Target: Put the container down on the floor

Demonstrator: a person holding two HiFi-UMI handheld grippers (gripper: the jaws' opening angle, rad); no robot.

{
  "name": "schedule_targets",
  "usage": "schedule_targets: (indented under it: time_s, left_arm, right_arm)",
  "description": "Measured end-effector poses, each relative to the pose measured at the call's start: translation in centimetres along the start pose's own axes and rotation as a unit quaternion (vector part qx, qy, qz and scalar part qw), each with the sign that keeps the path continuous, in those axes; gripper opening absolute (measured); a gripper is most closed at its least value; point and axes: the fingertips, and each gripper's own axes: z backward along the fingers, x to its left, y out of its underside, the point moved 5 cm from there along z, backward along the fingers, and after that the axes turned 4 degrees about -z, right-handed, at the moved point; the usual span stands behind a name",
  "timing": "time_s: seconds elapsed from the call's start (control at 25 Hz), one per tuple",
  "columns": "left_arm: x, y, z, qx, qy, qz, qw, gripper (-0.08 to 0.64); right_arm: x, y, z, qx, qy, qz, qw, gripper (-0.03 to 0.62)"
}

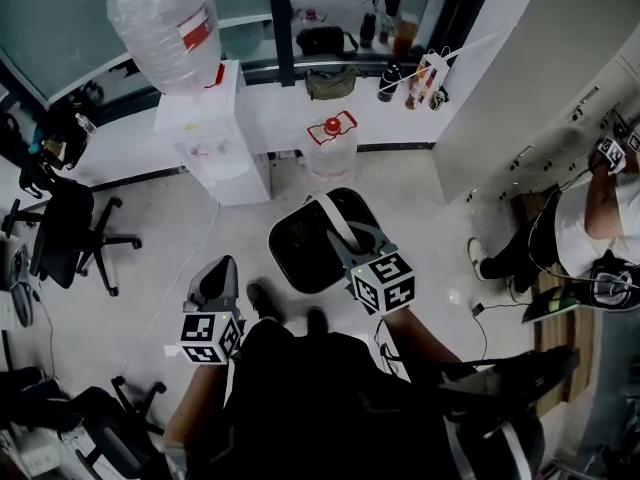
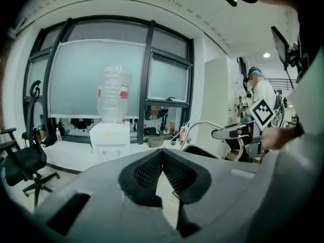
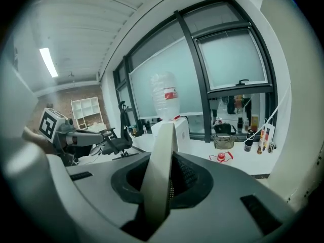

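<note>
Right tool (image 3: 161,181) on white handle (image 1: 333,218) of container (image 1: 300,258)

Container (image 1: 300,253) before water dispenser (image 1: 212,138), office chair (image 1: 68,230) far left

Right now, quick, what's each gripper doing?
Left gripper: closed, empty.
Right gripper: closed on the white handle of the black container.

Left gripper (image 2: 162,155) shut, empty; right gripper (image 3: 165,158) clamped on container handle (image 1: 333,218).
</note>
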Motion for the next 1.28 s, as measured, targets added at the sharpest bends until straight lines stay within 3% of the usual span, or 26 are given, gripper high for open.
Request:
schedule_targets:
  time_s: [0.24,0.6,0.96,1.28]
  left_arm:
    - [3.7,-0.6,-3.8,-0.014,0.016,0.033,0.9992,0.011]
    - [9.9,-1.2,-10.6,0.001,0.054,0.045,0.9976,0.011]
    - [15.8,-0.9,-16.7,0.018,0.083,0.014,0.9963,0.011]
    - [17.7,2.3,-21.8,0.043,0.128,0.005,0.9908,0.011]
  right_arm:
    - [-0.3,-1.3,-4.3,0.008,0.003,0.014,1.0,0.055]
    - [-1.9,-3.4,-11.2,0.016,0.026,0.017,0.999,0.055]
    - [-3.2,-4.2,-19.3,0.023,0.043,0.014,0.999,0.055]
    - [-6.0,-1.7,-25.4,0.039,0.059,0.01,0.997,0.055]
